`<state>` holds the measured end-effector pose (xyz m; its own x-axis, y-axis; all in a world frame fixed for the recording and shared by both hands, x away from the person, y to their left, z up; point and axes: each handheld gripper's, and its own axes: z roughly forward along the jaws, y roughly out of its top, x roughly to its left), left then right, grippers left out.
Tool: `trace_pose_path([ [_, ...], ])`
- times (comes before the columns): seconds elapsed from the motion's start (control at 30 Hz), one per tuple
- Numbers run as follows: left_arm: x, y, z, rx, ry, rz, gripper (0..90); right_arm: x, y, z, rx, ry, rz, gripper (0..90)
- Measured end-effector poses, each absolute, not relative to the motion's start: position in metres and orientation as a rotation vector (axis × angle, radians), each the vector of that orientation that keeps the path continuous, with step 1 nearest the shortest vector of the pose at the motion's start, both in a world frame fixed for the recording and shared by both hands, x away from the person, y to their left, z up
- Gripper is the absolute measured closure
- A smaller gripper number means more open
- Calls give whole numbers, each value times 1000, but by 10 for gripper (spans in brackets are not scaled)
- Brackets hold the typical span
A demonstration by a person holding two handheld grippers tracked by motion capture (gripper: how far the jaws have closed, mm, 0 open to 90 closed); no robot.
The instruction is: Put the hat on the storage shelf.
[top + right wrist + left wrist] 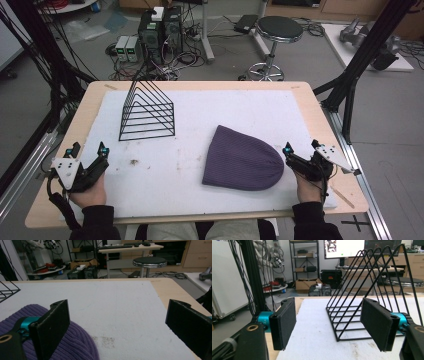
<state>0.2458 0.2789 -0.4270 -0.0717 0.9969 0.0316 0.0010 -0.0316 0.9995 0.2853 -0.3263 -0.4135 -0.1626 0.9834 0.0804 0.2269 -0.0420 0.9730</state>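
Grasping has not begun: the purple ribbed knit beanie (243,159) lies flat at the white foam mat's (200,107) five o'clock, the black wire triangular rack (147,111) at ten. Right gripper (301,147), jaws wide apart and empty, sits just beside the beanie's crown; I judge it must close in next. Left gripper (89,148) rests equally wide, holding nothing.

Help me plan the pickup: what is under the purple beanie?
The beanie lies flat on the white mat, which covers the wooden table. Anything beneath or inside the beanie is covered and cannot be seen. Both grippers, left and right, are open beside it.
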Motion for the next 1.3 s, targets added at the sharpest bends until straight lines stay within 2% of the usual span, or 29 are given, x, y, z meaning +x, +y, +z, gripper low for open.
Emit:
trace_pose_path([
  [1.3,250,277,-428,1231,1253,1267,289,296,-301,-414,1416,1973,1039,63],
])
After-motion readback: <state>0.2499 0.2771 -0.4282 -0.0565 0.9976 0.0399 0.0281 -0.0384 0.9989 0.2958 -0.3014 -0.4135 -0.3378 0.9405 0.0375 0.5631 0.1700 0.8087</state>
